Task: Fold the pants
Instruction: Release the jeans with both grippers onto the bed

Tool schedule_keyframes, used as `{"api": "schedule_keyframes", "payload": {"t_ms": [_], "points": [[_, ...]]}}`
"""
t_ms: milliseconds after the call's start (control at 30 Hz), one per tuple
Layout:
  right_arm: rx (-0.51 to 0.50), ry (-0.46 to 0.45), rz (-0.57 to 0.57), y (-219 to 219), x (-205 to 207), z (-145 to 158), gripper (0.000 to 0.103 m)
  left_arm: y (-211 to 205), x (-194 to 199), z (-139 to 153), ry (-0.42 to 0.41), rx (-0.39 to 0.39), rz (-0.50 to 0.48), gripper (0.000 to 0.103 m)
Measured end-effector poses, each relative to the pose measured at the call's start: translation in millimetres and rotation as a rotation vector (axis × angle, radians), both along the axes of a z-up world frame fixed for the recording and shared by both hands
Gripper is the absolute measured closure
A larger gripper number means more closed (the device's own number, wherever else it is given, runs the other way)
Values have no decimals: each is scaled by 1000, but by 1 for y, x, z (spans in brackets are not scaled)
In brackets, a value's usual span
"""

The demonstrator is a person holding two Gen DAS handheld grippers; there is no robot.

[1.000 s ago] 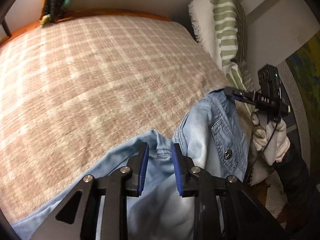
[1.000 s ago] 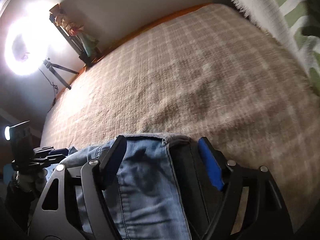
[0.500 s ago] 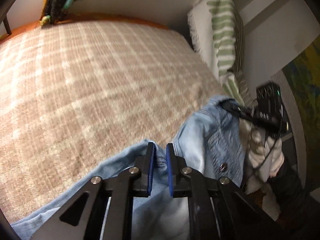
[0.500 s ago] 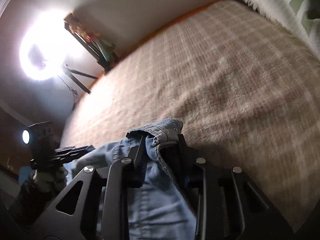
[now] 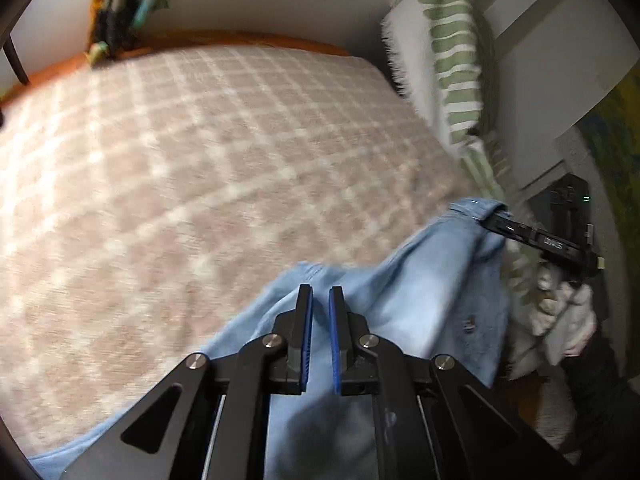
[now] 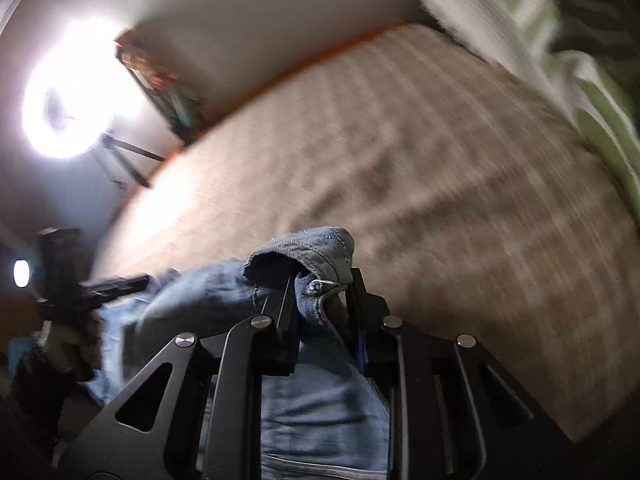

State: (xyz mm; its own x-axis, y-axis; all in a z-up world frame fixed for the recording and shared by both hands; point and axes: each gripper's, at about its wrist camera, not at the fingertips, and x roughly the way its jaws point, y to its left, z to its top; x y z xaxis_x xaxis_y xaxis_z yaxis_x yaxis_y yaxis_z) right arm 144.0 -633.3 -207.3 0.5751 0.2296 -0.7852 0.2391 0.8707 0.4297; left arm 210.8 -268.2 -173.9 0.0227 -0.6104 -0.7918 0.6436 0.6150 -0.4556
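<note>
Fold pants, grasp stage. The jeans [image 5: 420, 280] lie at the near edge of the checked blanket [image 5: 200, 180]. The left gripper [image 5: 318, 308] is clenched on the waistband; the right gripper [image 6: 320, 292], its jaws just closing, pinches the waistband's other end. The waistband spans both grippers, legs trailing toward the person.

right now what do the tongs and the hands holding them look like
Both are black, angular two-finger tongs with triangular cutouts, silver pivot screws and ribbed blue pads. The left tongs show this best; the right tongs match. Seen from the left camera, the right unit carries white lettering and a small green light. The hand on it wears a cream knitted glove and a dark sleeve.
</note>
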Motion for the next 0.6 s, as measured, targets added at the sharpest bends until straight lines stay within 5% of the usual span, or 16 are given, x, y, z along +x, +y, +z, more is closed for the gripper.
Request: {"api": "schedule_keyframes", "payload": {"t_ms": [233,300,367,600], "points": [[-260,-38,94,28,8,44,71,43,-26,25,-100,-3,14,98],[-249,-72,178,47,25,60,67,58,-41,30,-130,19,1,98],[-211,-83,277,71,45,66,37,77,-56,29,-139,49,8,97],[-52,54,604,180,136,18,34,162,-90,18,-135,121,156,98]]}}
